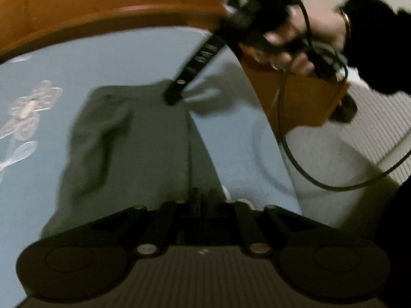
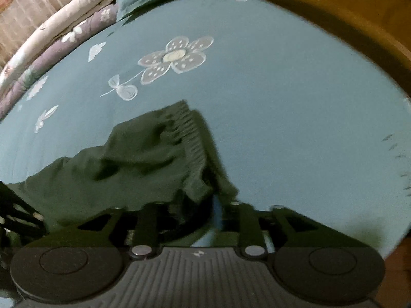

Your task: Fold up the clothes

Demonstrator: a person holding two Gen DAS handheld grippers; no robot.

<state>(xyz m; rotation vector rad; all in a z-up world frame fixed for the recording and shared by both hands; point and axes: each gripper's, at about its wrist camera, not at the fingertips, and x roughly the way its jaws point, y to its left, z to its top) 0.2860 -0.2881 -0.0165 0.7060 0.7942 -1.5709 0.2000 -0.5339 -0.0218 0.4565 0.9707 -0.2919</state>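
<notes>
Lying on a blue bed sheet [image 2: 282, 97] is a dark green garment [image 1: 143, 148], and it sits near the edge of the bed that has a wooden frame [image 1: 77, 7] behind it. Both views are blurry. In the left wrist view the left gripper [image 1: 199, 200] is low over the near end of the cloth, and its jaws look pressed close together on a fold of the green cloth. The right gripper [image 1: 176, 95] shows in that same view as a dark arm reaching down to the far corner of the garment, with its tip touching the cloth. A hand [image 1: 290, 46] in a black sleeve [image 1: 372, 38] holds that gripper, and a black cable [image 1: 295, 154] hangs down from it in a loop. In the right wrist view the ribbed band of the garment [image 2: 195, 143] is lifted up and bunched right in front of the jaws, and the cloth hides them, so I cannot tell if they pinch it. A big white flower [image 2: 174, 56] is printed on the sheet past the garment. Pillows and a rolled quilt [image 2: 51, 38] lie along the far edge of the bed.
</notes>
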